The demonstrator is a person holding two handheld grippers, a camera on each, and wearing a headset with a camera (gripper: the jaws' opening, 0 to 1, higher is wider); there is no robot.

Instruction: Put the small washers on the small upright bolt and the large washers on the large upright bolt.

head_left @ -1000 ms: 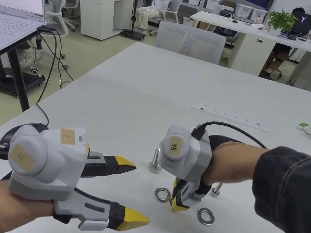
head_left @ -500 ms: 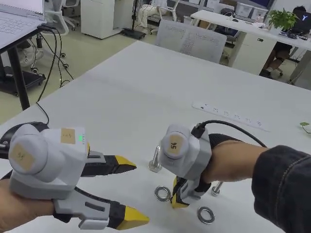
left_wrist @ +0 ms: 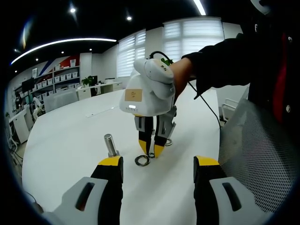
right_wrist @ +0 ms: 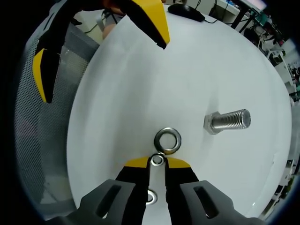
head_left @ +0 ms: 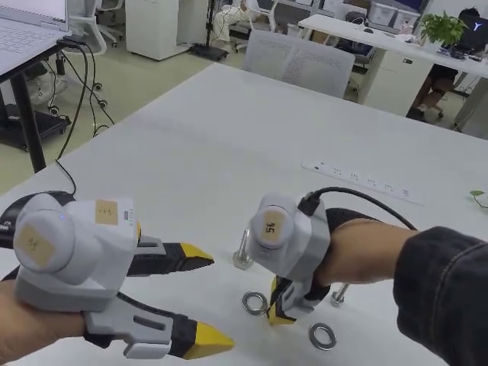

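The large upright bolt (head_left: 244, 248) stands on the white table (head_left: 229, 145). The small upright bolt (head_left: 338, 295) is partly hidden behind my right hand. My right gripper (head_left: 277, 311) points down between them, shut on a small washer (right_wrist: 157, 160) held at its tips just above the table. One large washer (head_left: 255, 303) lies just left of those tips, and another washer (head_left: 322, 335) lies to their right. My left gripper (head_left: 204, 299) hovers open and holding nothing at the lower left, facing the right gripper (left_wrist: 151, 151) and the large bolt (left_wrist: 110, 144).
A white power strip (head_left: 358, 183) lies further back on the table, and a black cable (head_left: 366, 204) runs from the right gripper. A grey mesh chair (head_left: 299, 65) stands at the far edge. A dark object (head_left: 17, 209) sits at the left edge.
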